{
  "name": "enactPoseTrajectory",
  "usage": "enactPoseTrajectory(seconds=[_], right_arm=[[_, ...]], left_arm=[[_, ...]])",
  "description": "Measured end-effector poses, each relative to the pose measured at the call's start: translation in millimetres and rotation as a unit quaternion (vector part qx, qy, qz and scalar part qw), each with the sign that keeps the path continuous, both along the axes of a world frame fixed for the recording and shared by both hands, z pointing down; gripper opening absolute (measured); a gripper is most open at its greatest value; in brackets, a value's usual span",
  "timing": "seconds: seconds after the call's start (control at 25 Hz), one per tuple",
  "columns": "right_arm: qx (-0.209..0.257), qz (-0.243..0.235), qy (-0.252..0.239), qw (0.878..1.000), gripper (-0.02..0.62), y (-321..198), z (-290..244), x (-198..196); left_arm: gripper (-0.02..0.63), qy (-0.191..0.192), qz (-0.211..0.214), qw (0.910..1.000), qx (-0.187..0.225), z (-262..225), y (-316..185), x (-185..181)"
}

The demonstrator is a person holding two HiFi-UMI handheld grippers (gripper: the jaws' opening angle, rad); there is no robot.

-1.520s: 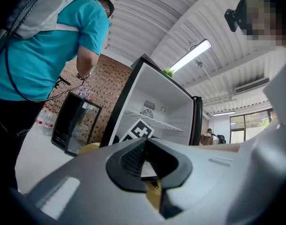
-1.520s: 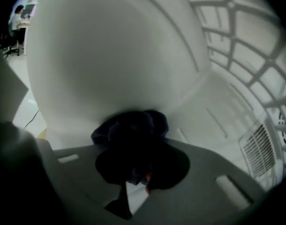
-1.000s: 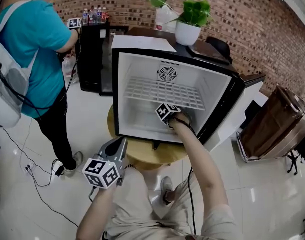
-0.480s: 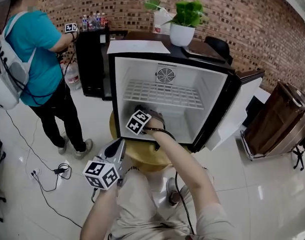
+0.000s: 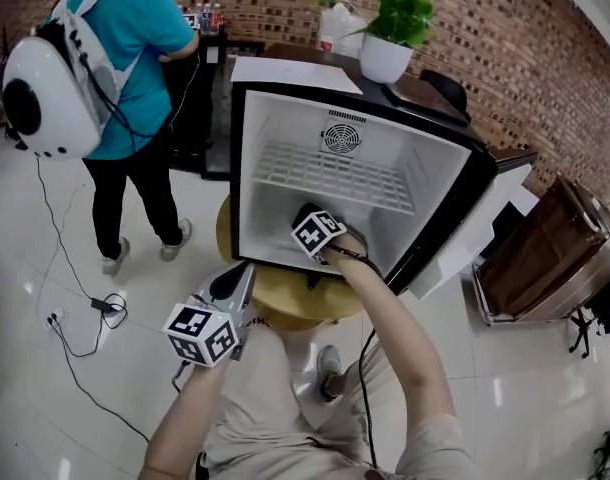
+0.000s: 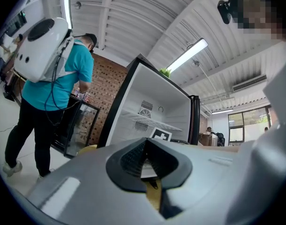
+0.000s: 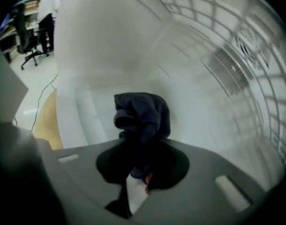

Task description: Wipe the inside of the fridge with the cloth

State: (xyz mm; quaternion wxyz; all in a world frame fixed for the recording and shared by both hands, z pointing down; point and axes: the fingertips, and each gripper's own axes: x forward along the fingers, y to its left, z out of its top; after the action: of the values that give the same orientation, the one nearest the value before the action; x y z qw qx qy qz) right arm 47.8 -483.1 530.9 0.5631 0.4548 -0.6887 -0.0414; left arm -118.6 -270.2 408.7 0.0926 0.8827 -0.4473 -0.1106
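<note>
A small fridge [image 5: 247, 168] with a white inside stands open on a round wooden table [image 5: 285, 298]. Inside, low above the fridge floor near its front left, my right gripper [image 5: 305, 216] is shut on a dark cloth [image 5: 307, 210]. In the right gripper view the bunched cloth [image 7: 143, 116] sticks out past the gripper [image 7: 140, 158] against the white floor and wall. A wire shelf [image 5: 330, 176] hangs above it. My left gripper [image 5: 240, 273] is outside, below the table edge, shut and empty. The left gripper [image 6: 147, 165] points at the fridge [image 6: 152, 107].
A person in a teal shirt with a white backpack [image 5: 125, 58] stands left of the fridge. A cable [image 5: 95, 308] lies on the floor. The fridge door [image 5: 475, 228] is swung out right. A potted plant [image 5: 395, 33] and paper [image 5: 295, 73] sit on top.
My right gripper swept the cloth left across the fridge floor, then came back toward the middle. The left gripper stayed put. The person in teal shifted and now shows their back.
</note>
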Motion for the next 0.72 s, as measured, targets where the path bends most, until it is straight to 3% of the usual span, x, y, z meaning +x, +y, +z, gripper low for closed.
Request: enactPoseTrajectory(seconds=[0.12,0.2,0.28,0.36,0.44,0.56,0.64,0.72], right_arm=[[-0.041,0.097,0.057,0.993,0.051,14.8,1.0,78.4],[-0.052,0.110,0.090,0.988,0.049,20.5,2.2,97.0],[-0.040,0.091,0.106,0.989,0.051,20.3,-1.2,89.8],[0.008,0.042,0.073,0.996,0.051,18.2,-17.6,55.3],[0.045,-0.035,-0.013,0.998,0.051,22.7,-36.4,-5.8],[0.023,-0.150,-0.108,0.983,0.051,38.4,-38.2,-101.6],[0.012,-0.199,-0.118,0.973,0.051,43.7,-27.8,-144.6],[0.005,-0.218,-0.104,0.970,0.051,45.5,-16.4,-162.4]], left_arm=[[0.000,0.000,0.003,1.0000,-0.003,1.5,0.0,1.2],[0.000,0.001,0.004,1.0000,-0.008,4.6,-0.4,3.5],[0.000,0.002,0.007,0.9999,-0.011,7.5,0.7,6.9],[0.000,0.000,0.008,0.9999,-0.013,9.0,3.3,10.4],[0.000,-0.004,0.007,0.9999,-0.012,8.6,4.4,10.9],[0.000,-0.004,-0.003,0.9999,-0.012,7.9,2.8,4.4],[0.000,-0.007,-0.008,0.9999,-0.012,8.1,1.2,-0.9],[0.000,-0.009,-0.012,0.9998,-0.011,8.0,0.2,-4.8]])
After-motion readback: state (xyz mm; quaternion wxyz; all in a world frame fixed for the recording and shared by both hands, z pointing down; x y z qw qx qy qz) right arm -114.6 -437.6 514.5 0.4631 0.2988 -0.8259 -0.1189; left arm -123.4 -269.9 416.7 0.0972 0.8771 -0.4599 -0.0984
